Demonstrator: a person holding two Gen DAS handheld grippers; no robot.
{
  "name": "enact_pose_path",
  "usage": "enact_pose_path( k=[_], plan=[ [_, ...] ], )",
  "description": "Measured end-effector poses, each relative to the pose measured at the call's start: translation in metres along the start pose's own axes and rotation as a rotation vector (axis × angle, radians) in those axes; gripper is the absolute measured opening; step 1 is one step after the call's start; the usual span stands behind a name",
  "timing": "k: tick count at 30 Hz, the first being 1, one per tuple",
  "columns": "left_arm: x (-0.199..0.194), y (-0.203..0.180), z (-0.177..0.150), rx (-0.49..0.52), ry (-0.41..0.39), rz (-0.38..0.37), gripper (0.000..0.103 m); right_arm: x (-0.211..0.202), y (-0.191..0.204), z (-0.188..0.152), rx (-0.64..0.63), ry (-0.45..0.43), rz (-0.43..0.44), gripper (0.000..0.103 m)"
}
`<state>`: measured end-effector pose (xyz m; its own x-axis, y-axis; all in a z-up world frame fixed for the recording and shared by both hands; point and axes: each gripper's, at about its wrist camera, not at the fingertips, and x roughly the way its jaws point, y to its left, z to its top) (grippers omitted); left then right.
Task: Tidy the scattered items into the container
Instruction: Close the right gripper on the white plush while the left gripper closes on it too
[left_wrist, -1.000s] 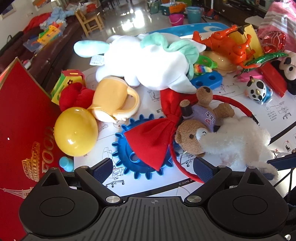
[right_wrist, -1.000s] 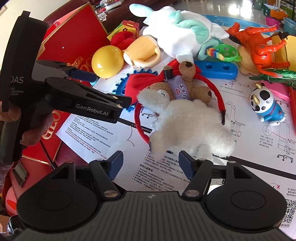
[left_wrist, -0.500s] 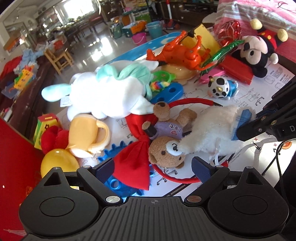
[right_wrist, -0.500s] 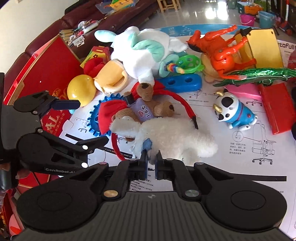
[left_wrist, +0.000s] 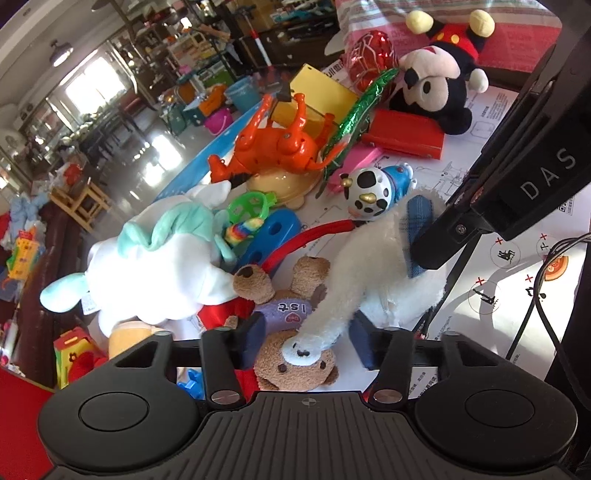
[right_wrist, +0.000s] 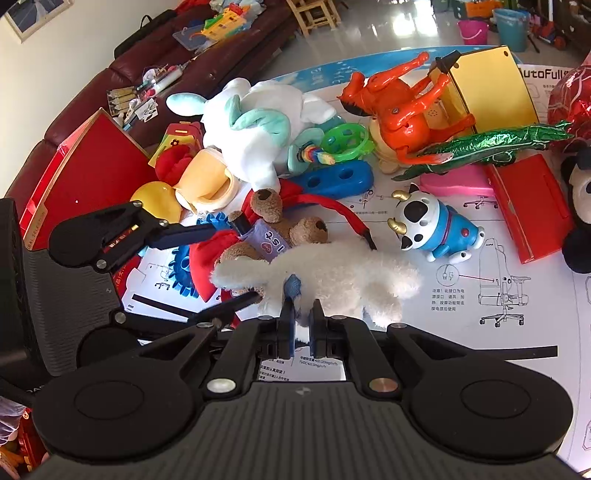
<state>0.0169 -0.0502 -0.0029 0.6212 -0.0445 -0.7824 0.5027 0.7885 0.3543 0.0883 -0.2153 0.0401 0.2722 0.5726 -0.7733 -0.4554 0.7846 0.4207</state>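
Observation:
A white fluffy plush (right_wrist: 343, 273) lies across a brown teddy bear (right_wrist: 295, 230) on a printed paper sheet. My right gripper (right_wrist: 302, 325) is shut on the plush's fur and blue scarf at its near side. The left wrist view shows one of its black fingers (left_wrist: 443, 240) on that scarf. My left gripper (left_wrist: 306, 343) straddles the bear's head (left_wrist: 295, 365) and the plush's paw. Its jaws are closing, with the left pad at the head and a gap showing at the right pad. The red box (right_wrist: 92, 166) stands open at the left.
Toys crowd the sheet: a white-and-teal plush (left_wrist: 159, 266), an orange horse (left_wrist: 280, 147), a cow figure (right_wrist: 432, 225), a mouse plush (left_wrist: 439, 85), a red bow headband (right_wrist: 332, 210) under the bear, a blue gear (right_wrist: 183, 266), a yellow ball (right_wrist: 155, 199). Bare paper (right_wrist: 517, 332) lies right.
The right gripper closed on the white plush and stays shut. The left gripper rolled, moved right over the bear, and its jaws narrowed around the bear's head.

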Motion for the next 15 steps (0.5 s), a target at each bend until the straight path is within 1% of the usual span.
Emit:
enact_pose_path(
  k=[1,3,6,9,11,12,13,15],
  plan=[
    [0.002,0.002,0.002,-0.015,0.007,-0.022,0.03,0.0,-0.001,0.0,0.004,0.0,0.002,0.008],
    [0.002,0.002,0.005,-0.023,0.001,-0.043,0.026,0.0,-0.003,0.001,0.011,-0.001,0.003,0.008],
    [-0.001,-0.002,0.01,-0.009,-0.013,-0.058,0.021,-0.001,-0.006,0.002,0.026,-0.011,-0.002,0.011],
    [-0.004,-0.007,0.013,0.002,-0.014,-0.08,0.019,-0.002,-0.009,0.004,0.043,-0.021,-0.005,0.011],
    [-0.003,-0.008,0.015,-0.001,0.0,-0.094,0.019,-0.002,-0.011,0.006,0.05,-0.028,-0.005,0.012],
    [-0.001,-0.009,0.016,-0.005,0.013,-0.099,0.02,-0.001,-0.012,0.007,0.054,-0.031,-0.003,0.012],
    [0.0,-0.009,0.017,-0.007,0.023,-0.099,0.023,-0.001,-0.013,0.007,0.059,-0.031,-0.001,0.013],
    [0.002,-0.011,0.017,-0.004,0.035,-0.096,0.023,0.001,-0.015,0.007,0.067,-0.028,0.004,0.013]
  ],
)
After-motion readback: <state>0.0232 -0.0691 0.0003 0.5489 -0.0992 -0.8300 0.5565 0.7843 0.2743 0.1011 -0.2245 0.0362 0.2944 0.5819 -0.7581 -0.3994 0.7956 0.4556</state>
